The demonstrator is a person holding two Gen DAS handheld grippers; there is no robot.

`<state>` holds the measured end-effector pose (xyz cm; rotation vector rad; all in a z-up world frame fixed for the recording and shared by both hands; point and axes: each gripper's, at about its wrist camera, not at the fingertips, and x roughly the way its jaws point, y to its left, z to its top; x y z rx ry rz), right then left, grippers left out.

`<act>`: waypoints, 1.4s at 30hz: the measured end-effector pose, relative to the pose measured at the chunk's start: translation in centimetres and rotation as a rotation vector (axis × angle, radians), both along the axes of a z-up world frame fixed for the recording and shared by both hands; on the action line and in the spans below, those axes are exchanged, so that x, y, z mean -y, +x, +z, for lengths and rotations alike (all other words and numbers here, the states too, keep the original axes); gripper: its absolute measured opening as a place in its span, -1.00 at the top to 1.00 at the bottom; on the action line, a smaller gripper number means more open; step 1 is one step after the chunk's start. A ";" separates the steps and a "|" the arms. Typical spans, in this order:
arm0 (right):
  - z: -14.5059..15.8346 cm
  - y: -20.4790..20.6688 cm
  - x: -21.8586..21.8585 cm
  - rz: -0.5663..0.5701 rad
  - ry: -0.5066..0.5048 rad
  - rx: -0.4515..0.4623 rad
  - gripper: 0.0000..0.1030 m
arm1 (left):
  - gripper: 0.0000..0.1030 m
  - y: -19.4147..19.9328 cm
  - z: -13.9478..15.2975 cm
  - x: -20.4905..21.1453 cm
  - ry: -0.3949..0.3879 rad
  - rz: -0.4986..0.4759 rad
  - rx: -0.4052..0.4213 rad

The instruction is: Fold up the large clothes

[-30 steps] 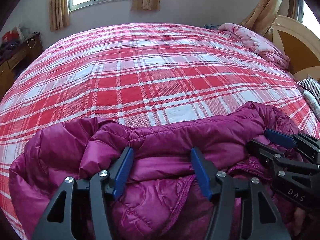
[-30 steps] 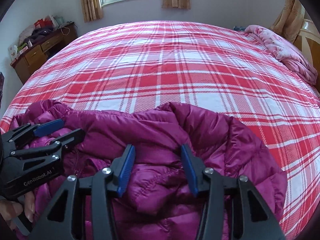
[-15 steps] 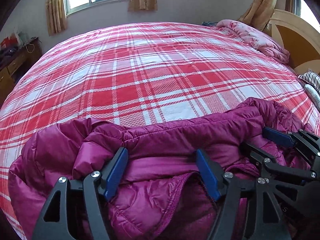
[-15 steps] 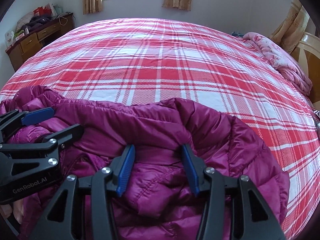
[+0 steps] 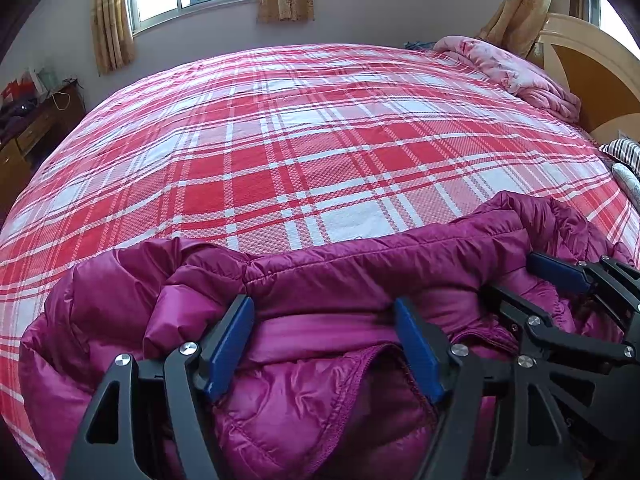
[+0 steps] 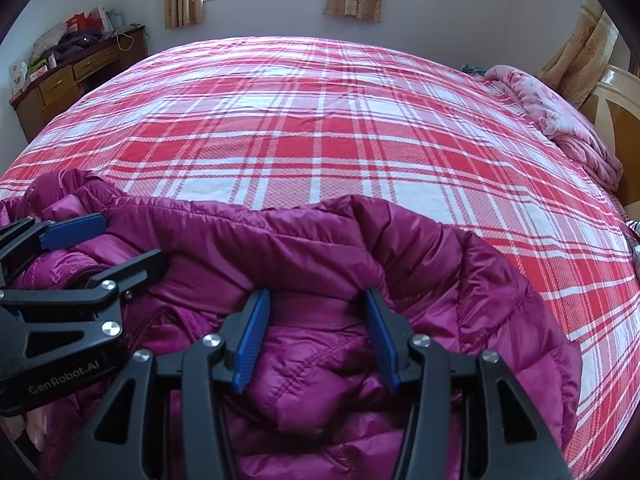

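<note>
A magenta quilted down jacket (image 5: 360, 272) lies bunched at the near edge of the bed; it also shows in the right wrist view (image 6: 320, 248). My left gripper (image 5: 324, 320) is open, its blue-padded fingers resting over a fold of the jacket's left part. My right gripper (image 6: 316, 308) is open, its fingers over a fold of the jacket's right part. Each gripper shows in the other's view: the right one in the left wrist view (image 5: 540, 280), the left one in the right wrist view (image 6: 116, 240). Neither visibly pinches fabric.
The bed (image 5: 304, 140) has a red and white plaid cover. A pink folded quilt (image 5: 516, 76) lies at the far right by the wooden headboard (image 5: 592, 68). A wooden dresser (image 6: 76, 76) with clutter stands far left. Striped items (image 5: 624, 156) lie at the right edge.
Both grippers have moved slightly forward and lower over the jacket, and their jaws have stayed open. The jacket's folded edge has shifted a little toward the far side.
</note>
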<state>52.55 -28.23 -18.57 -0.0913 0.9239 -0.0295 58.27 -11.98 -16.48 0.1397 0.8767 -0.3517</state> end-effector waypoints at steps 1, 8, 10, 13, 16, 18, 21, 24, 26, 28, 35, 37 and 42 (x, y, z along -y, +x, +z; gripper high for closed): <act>0.0 0.0 0.0 0.000 -0.001 0.000 -0.02 | -0.42 0.0 0.0 0.0 0.001 0.000 0.001; -0.1 0.0 -0.1 0.006 -0.004 -0.010 -0.03 | -0.44 0.0 0.0 0.3 0.012 0.002 0.004; -0.1 0.0 -0.1 0.005 -0.003 -0.010 -0.03 | -0.44 0.0 0.0 0.2 0.013 0.001 0.004; -0.1 0.0 -0.1 0.006 -0.004 -0.010 -0.03 | -0.44 0.0 0.0 0.2 0.012 0.002 0.004; -0.1 0.0 -0.1 0.006 -0.005 -0.010 -0.03 | -0.44 0.0 0.0 0.2 0.012 0.001 0.004; -0.1 0.0 -0.1 0.006 -0.008 -0.010 -0.03 | -0.44 0.0 0.0 0.2 0.011 0.001 0.004; -0.1 0.0 -0.2 0.007 -0.012 -0.011 -0.03 | -0.44 0.0 0.0 0.2 0.011 0.001 0.004; -0.1 0.0 -0.2 0.006 -0.019 -0.012 -0.03 | -0.44 0.0 -0.1 0.3 0.011 0.002 0.004; -0.1 0.0 -0.2 0.007 -0.019 -0.012 -0.03 | -0.44 -0.1 -0.1 0.3 0.011 0.002 0.004; -0.2 0.0 -0.2 0.006 -0.017 -0.012 -0.03 | -0.44 0.0 0.0 0.3 0.013 0.002 0.001; 0.5 0.1 -0.3 0.022 -0.028 -0.010 -0.10 | -0.45 0.6 0.6 0.4 0.034 -0.014 -0.036; 1.3 -0.3 0.0 0.016 -0.034 -0.002 -0.43 | -0.44 0.0 1.8 0.0 0.030 -0.013 -0.031; 3.3 -2.6 1.7 0.001 0.042 0.024 -0.77 | -0.49 -3.0 6.8 -3.0 -0.089 0.012 0.046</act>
